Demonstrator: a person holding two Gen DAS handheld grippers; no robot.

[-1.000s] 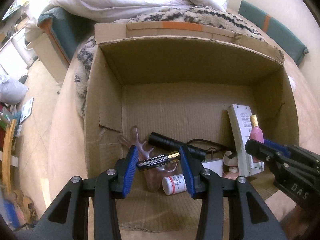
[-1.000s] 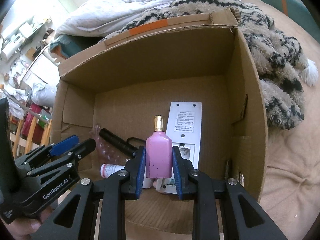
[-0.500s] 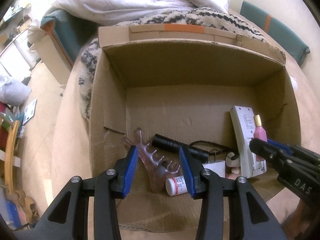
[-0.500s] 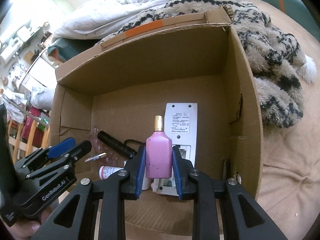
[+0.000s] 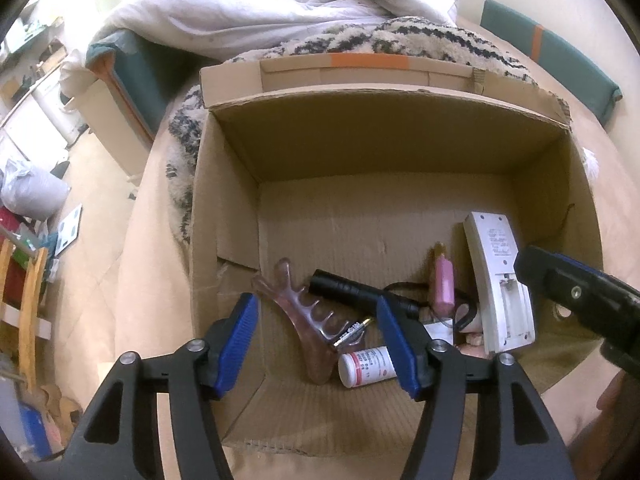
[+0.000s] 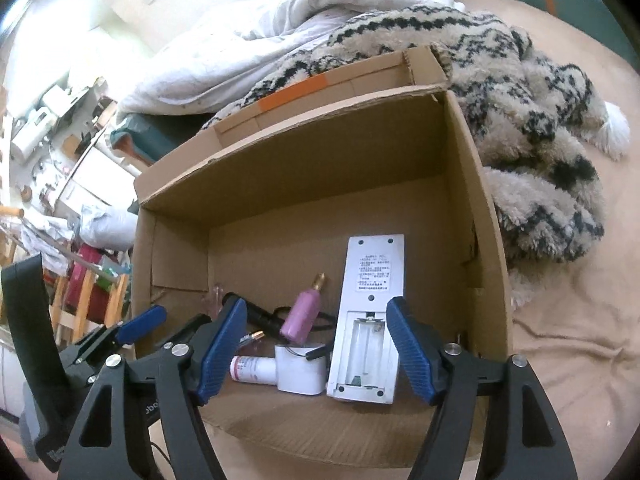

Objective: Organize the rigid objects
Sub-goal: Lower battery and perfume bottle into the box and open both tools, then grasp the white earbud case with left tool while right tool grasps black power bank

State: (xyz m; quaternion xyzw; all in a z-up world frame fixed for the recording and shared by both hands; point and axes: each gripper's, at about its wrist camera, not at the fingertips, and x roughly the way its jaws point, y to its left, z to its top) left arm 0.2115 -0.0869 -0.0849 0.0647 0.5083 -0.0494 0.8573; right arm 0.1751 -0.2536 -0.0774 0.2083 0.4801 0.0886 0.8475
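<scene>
An open cardboard box (image 5: 224, 216) (image 6: 484, 216) sits on a bed. Inside lie a pink bottle (image 5: 443, 282) (image 6: 303, 314), a battery (image 5: 352, 330) (image 6: 252, 337), a white remote (image 5: 500, 276) (image 6: 370, 312) back side up, a black flashlight (image 5: 344, 286), a translucent pink comb (image 5: 304, 320), a white pill bottle (image 5: 366, 366) (image 6: 254, 368) and a white adapter (image 6: 300, 368). My left gripper (image 5: 316, 340) is open and empty above the box's near left. My right gripper (image 6: 314, 350) is open and empty above the near right.
A black-and-cream fuzzy blanket (image 6: 532, 120) lies behind and right of the box. A white duvet (image 5: 280, 8) is piled at the back. The bed's edge and the floor with clutter (image 5: 36, 216) are at the left.
My left gripper let go of the battery, which now lies by the comb. My right gripper opened and dropped the pink bottle into the box. Both grippers have pulled back a little.
</scene>
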